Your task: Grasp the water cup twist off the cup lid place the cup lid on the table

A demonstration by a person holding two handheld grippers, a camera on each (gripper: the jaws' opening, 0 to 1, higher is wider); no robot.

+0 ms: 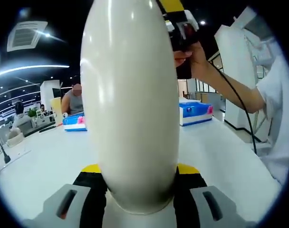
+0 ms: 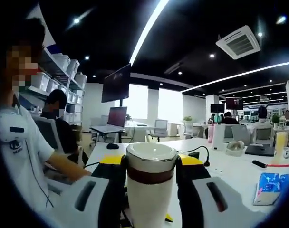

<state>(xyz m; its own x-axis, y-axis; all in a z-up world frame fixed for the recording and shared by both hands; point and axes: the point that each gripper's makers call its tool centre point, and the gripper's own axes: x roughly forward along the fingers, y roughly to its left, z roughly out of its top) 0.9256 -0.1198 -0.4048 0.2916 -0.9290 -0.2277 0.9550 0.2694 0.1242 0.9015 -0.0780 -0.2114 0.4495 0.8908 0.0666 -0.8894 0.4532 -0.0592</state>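
L view: I've got the left hand-held gripper (image 1: 137, 197) clamped on the glossy cream ceramic water cup (image 1: 130, 104), body rising to 12 o'clock between the jaws, long axis in line w/ them, above the white surface (image 1: 44, 164). At 1 o'clock the right hand-held gripper (image 1: 180, 26) sits at the cup's top end. R view: its jaws close on the cream cup lid w/ brown band (image 2: 150, 164), dead ahead. My read: twist about that axis next; the right one's nearer the lid.

Tongs (image 2: 150, 190): grey jaws, black-yellow pads; person's white shirt (image 2: 21, 147)
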